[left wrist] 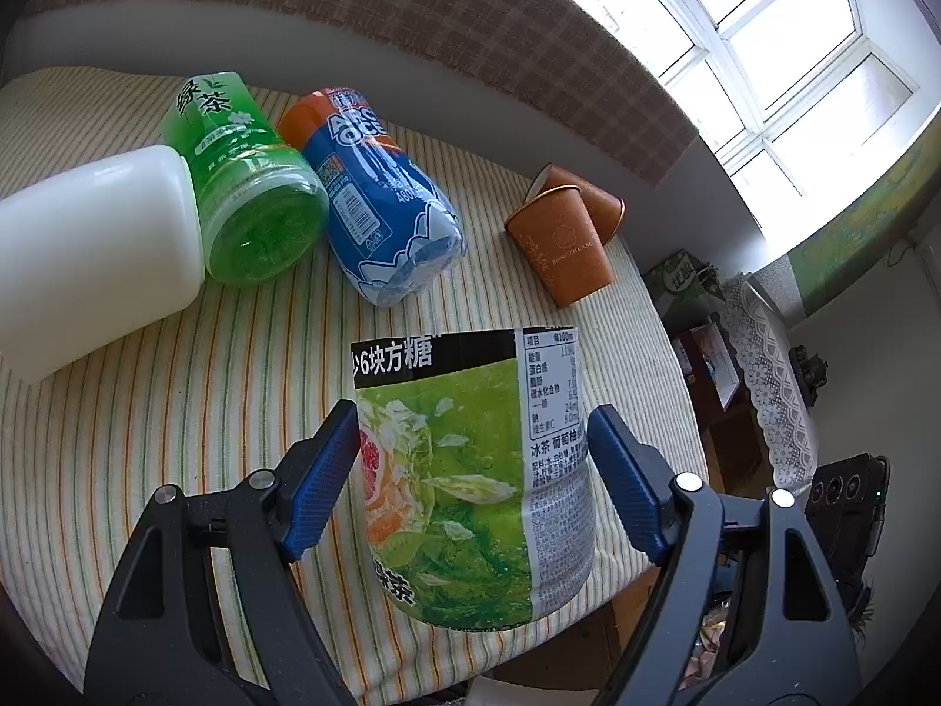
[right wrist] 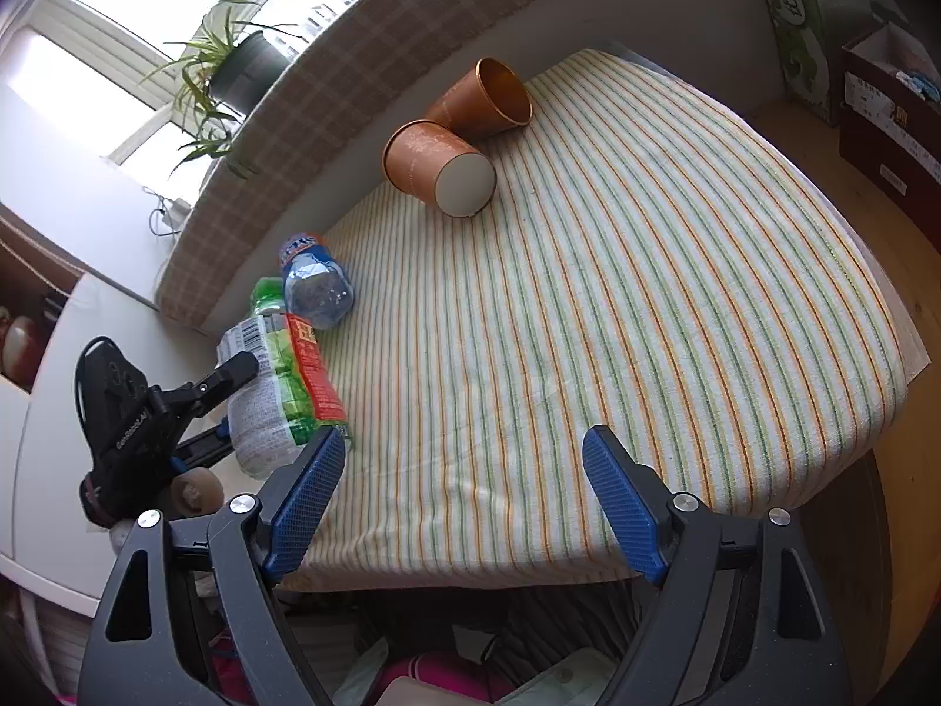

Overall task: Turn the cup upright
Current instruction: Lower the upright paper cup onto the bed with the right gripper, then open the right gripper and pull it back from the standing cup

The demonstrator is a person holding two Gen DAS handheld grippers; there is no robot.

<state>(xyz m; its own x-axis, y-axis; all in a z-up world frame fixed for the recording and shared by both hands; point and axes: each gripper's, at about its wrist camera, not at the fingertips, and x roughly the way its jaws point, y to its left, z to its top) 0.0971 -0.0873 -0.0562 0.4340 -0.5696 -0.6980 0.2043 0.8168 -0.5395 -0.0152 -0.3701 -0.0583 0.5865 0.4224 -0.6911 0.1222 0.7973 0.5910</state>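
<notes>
Two orange paper cups lie on the striped tablecloth. The nearer cup (right wrist: 438, 167) stands upside down with its white base up, and it also shows in the left wrist view (left wrist: 564, 247). The second cup (right wrist: 488, 97) lies on its side behind it, mouth open toward the right, and is partly hidden in the left wrist view (left wrist: 600, 200). My left gripper (left wrist: 473, 479) is closed around a green-labelled tea bottle (left wrist: 470, 470), which also shows in the right wrist view (right wrist: 276, 394). My right gripper (right wrist: 464, 500) is open and empty above the table's near edge.
A white jug (left wrist: 94, 253), a green tea bottle (left wrist: 247, 188) and a blue bottle (left wrist: 376, 200) lie on the striped cloth (right wrist: 647, 294). A potted plant (right wrist: 235, 65) stands on the windowsill. Boxes and a bag (right wrist: 823, 29) stand beyond the table's right edge.
</notes>
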